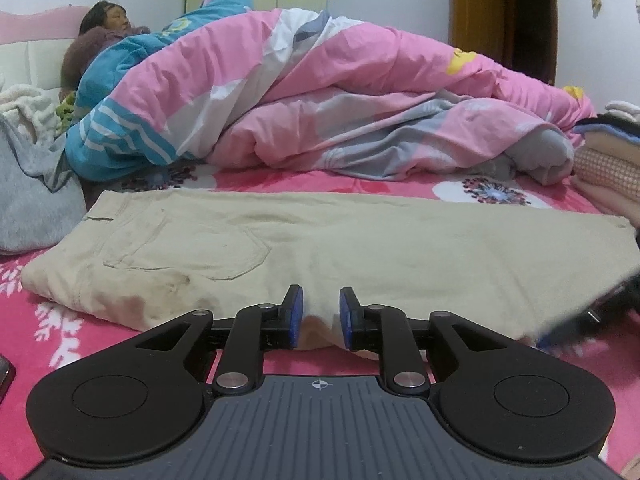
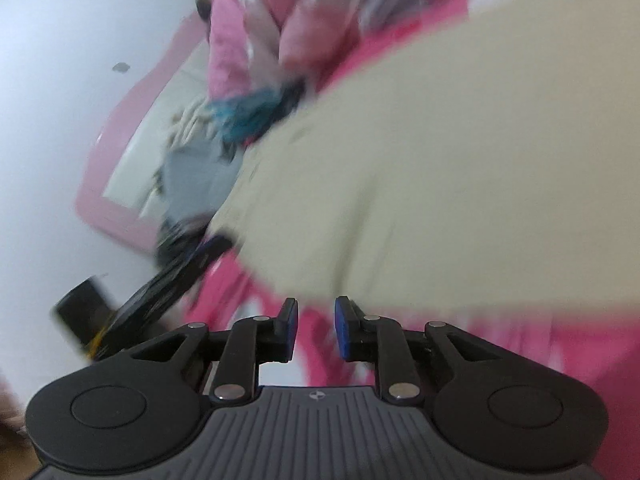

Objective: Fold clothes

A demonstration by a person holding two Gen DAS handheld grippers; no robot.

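The trousers (image 1: pixel 320 240) are lying crosswise ahead; left tool (image 1: pixel 320 316) is straddling their near hem unclenched, right tool (image 2: pixel 316 330) is approaching released, empty.

Black linkage jaws; blue pads (image 1: pixel 294 316)

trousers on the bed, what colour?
Beige/cream trousers, with a brownish stain near the seat. Clearest in the left wrist view.
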